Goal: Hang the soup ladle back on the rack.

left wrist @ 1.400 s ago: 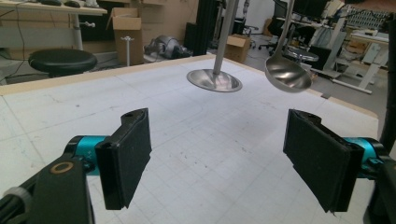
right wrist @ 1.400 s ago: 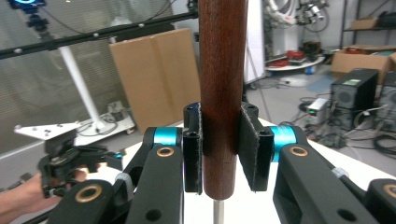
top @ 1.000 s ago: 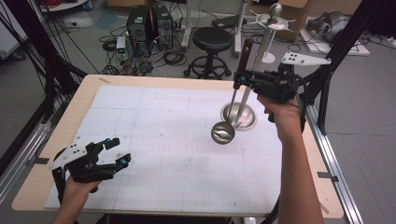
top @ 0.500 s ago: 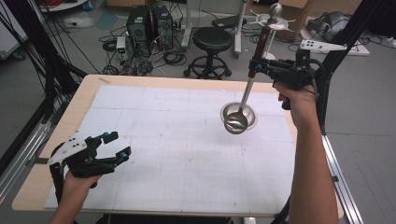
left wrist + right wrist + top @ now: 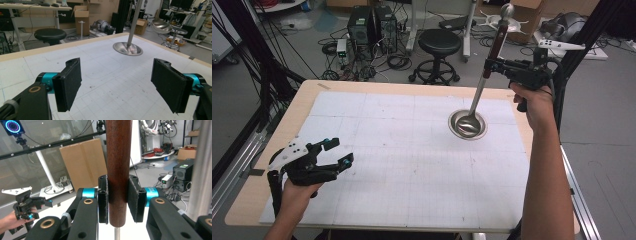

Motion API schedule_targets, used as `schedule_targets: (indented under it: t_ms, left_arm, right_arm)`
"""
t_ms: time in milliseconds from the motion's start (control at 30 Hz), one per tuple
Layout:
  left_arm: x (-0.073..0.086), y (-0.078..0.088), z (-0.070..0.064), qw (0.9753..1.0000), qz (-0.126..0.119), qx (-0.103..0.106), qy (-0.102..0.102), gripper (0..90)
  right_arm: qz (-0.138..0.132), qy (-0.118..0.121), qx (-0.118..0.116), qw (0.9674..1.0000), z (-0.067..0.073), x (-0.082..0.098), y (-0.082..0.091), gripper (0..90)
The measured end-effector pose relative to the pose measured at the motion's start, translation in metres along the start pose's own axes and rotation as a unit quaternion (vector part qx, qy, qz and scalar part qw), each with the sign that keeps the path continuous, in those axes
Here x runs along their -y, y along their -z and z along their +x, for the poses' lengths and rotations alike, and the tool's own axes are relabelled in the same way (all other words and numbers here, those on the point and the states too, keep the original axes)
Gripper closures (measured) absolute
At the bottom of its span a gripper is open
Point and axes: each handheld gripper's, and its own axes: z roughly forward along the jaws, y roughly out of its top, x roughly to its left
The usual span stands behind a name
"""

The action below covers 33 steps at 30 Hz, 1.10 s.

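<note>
A person at a pale wooden table [image 5: 312,100] works with two hand-held grippers above a white gridded mat [image 5: 402,165]. At the far right, the right gripper [image 5: 492,65] has its jaws clamped on the dark wooden handle [image 5: 498,37] of a long metal ladle [image 5: 477,100]; the right gripper view shows both black pads pressed flat against the handle [image 5: 118,170], one on each side, with the thin metal shaft coming out below. The ladle stands nearly upright, leaning a little toward the far right, its knobbed top high above the table edge. Its scoop sits down inside a shallow steel bowl [image 5: 467,124], which rests on the mat toward the far right of the table. From the left gripper view the same bowl [image 5: 127,48] lies well beyond the jaws, with the ladle's shaft [image 5: 133,22] rising out of it.

At the near left, the left gripper [image 5: 334,152] hovers low over the mat's corner, well apart from the bowl. Its jaws stand wide apart with nothing between them; its own view shows the bare grid of the mat in the gap.

Beyond the table, a black stool [image 5: 439,42], a computer tower [image 5: 372,27] and loose cables lie on the floor.
</note>
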Motion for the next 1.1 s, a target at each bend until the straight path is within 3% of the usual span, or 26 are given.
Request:
schedule_targets:
  t_ms: [467, 633, 700, 733, 767, 833, 933, 1033, 1100]
  left_arm:
    - [0.000, -0.001, 0.000, 1.0000, 0.003, -0.002, 0.001, 24.8]
    - [0.001, -0.003, 0.000, 1.0000, 0.004, 0.000, 0.002, 24.8]
    - [0.002, -0.003, 0.001, 1.0000, 0.004, 0.001, 0.002, 24.8]
    - [0.003, -0.004, 0.001, 1.0000, 0.004, 0.002, 0.003, 24.8]
    - [0.003, -0.004, 0.001, 1.0000, 0.003, 0.003, 0.003, 24.8]
    - [0.004, -0.004, 0.002, 1.0000, 0.003, 0.005, 0.004, 24.8]
    - [0.007, -0.004, 0.005, 0.9999, 0.003, 0.007, 0.007, 24.8]
    - [0.014, -0.002, 0.009, 0.9999, 0.003, 0.008, 0.015, 24.6]
    - [0.018, -0.001, 0.012, 0.9998, 0.002, 0.007, 0.018, 24.5]
  right_arm:
    - [0.016, -0.012, 0.012, 0.9997, -0.013, 0.004, 0.000, 72.4]
    - [0.010, -0.017, 0.018, 0.9996, -0.012, 0.006, -0.002, 71.4]
    - [0.011, -0.019, 0.031, 0.9993, -0.010, 0.008, -0.001, 65.9]
    - [0.011, -0.018, 0.049, 0.9986, -0.008, 0.008, 0.001, 57.0]
    - [0.018, -0.016, 0.073, 0.9971, -0.006, 0.009, 0.003, 51.8]
    - [0.032, -0.006, 0.107, 0.9937, -0.001, 0.013, 0.008, 49.6]
    - [0.041, 0.019, 0.163, 0.9855, 0.013, 0.022, 0.020, 41.5]
    - [0.055, 0.037, 0.207, 0.9760, 0.028, 0.039, 0.032, 32.3]
    - [0.068, 0.037, 0.223, 0.9716, 0.038, 0.054, 0.040, 26.9]
